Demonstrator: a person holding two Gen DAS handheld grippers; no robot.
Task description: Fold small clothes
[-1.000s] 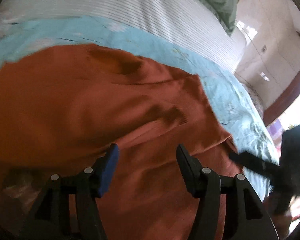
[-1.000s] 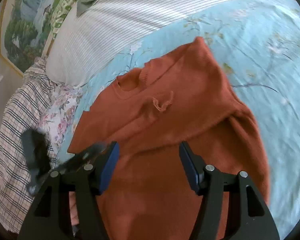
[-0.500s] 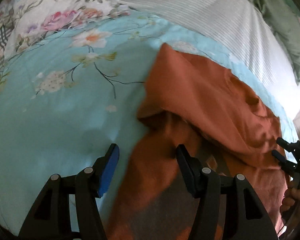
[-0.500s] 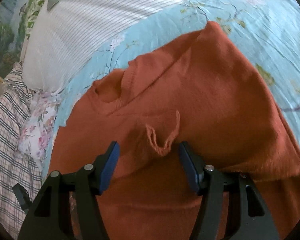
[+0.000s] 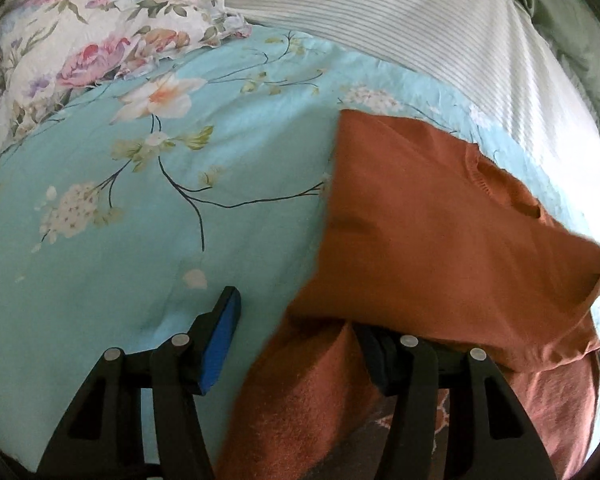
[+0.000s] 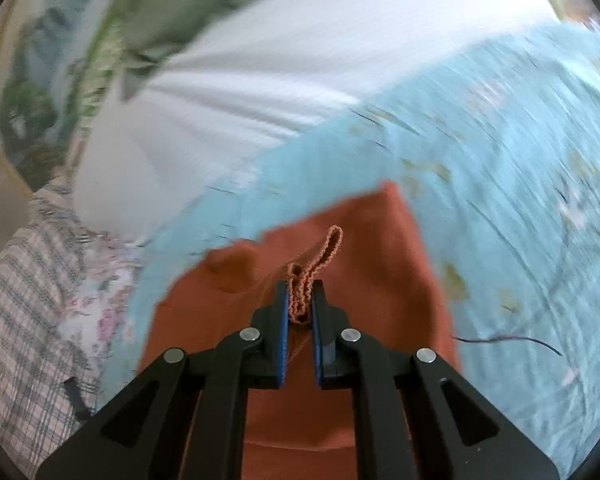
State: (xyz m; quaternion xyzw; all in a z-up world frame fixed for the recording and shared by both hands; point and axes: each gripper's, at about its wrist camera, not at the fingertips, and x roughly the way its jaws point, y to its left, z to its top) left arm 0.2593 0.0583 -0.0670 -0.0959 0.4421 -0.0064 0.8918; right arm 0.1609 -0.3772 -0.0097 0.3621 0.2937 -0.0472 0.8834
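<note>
You're partway: the rust sweater [image 5: 440, 248] lies at 3 o'clock on the blue floral sheet [image 5: 140, 240] w/ one flap folded over, your right gripper [image 6: 300, 300] pinching its knit loop [image 6: 324, 256], left gripper [image 5: 296, 320] gaping wide at its edge, holding nothing; further folds left.

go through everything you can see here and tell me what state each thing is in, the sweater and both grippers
sweater: partly folded, top layer doubled over the lower part, lying on the bedsheet
knitted loop: pinched at its base, free end sticking up
left gripper: open, holding nothing, one finger tucked under the folded layer
right gripper: shut on the knitted loop
</note>
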